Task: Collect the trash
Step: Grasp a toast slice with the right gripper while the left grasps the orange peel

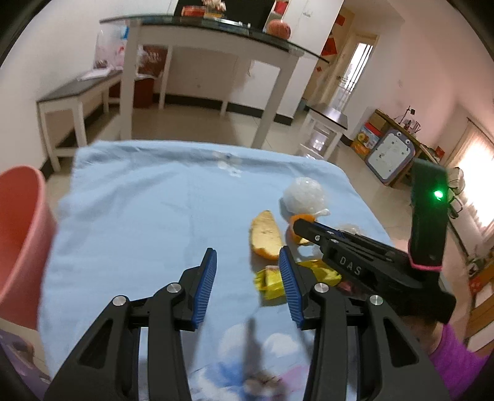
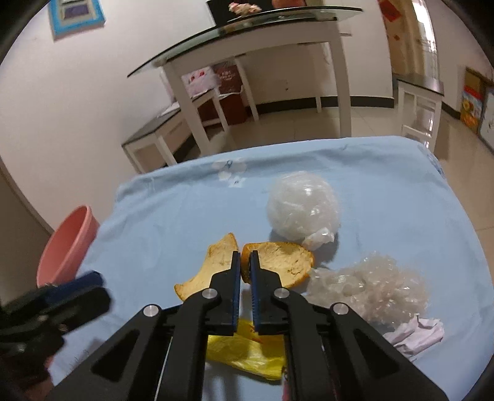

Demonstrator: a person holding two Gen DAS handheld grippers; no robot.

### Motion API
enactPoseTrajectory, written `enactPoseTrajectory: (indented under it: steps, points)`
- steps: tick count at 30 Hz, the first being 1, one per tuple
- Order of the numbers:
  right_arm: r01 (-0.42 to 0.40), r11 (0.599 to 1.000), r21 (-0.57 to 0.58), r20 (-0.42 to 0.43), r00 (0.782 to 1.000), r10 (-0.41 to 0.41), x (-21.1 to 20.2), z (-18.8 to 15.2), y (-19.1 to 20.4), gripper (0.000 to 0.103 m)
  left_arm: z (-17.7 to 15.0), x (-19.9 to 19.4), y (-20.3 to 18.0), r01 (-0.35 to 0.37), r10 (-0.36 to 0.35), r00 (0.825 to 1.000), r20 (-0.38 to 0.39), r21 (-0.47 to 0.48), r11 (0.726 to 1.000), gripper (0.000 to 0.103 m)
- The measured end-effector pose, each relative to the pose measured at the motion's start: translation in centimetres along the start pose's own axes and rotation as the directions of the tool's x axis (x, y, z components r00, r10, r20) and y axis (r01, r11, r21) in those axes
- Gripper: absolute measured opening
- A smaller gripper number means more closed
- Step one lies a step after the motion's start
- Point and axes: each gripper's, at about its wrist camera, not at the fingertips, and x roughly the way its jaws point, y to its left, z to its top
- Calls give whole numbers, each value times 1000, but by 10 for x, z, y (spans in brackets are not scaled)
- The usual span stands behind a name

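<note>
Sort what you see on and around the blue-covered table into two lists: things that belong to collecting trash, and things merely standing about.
Belongs to the job:
orange peel pieces
white plastic bag ball
crumpled clear plastic
yellow wrapper
crumpled paper
pink bin
right tongs, nearly shut at the peel
left tongs, open

Just standing about:
glass-topped table
low bench

Soft, pinkish indoor light, heavy fisheye bending.
You see window (image 1: 472,172) glare at right; foreground edges blur.

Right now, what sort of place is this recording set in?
Probably a home dining or living room: a glass-topped dining table, a children's drawing board, and tiled floor.
</note>
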Motion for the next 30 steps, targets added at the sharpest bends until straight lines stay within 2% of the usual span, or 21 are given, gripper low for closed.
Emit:
enactPoseTrajectory:
  steps: [7, 12, 13, 15, 23, 30]
  points:
    - [-20, 999, 48, 31, 999, 19, -7, 1, -11, 5, 8, 44, -4, -4, -3, 992, -122, -61, 998, 43]
    - [-18, 998, 57, 50, 999, 15, -11, 3, -15, 5, 7, 58, -7, 8, -22, 988, -152, -94, 996, 42]
    - [-18, 998, 56, 51, 999, 15, -11, 3, -15, 5, 7, 61, -7, 15, -32, 987, -158, -105, 994, 41]
    - [-18, 999, 52, 56, 998, 15, -12, 3, -14, 6, 7, 64, -7, 13, -32, 986, -164, -116, 993, 31]
    - [-25, 999, 46, 75, 997, 21, -15, 2, -14, 5, 10, 63, -4, -3, -14, 992, -122, -135, 991, 7]
    - [-59, 997, 57, 67, 996, 55, -15, 3, -18, 5, 17, 34, 15, -21, 15, 999, -37, -183, 983, 6]
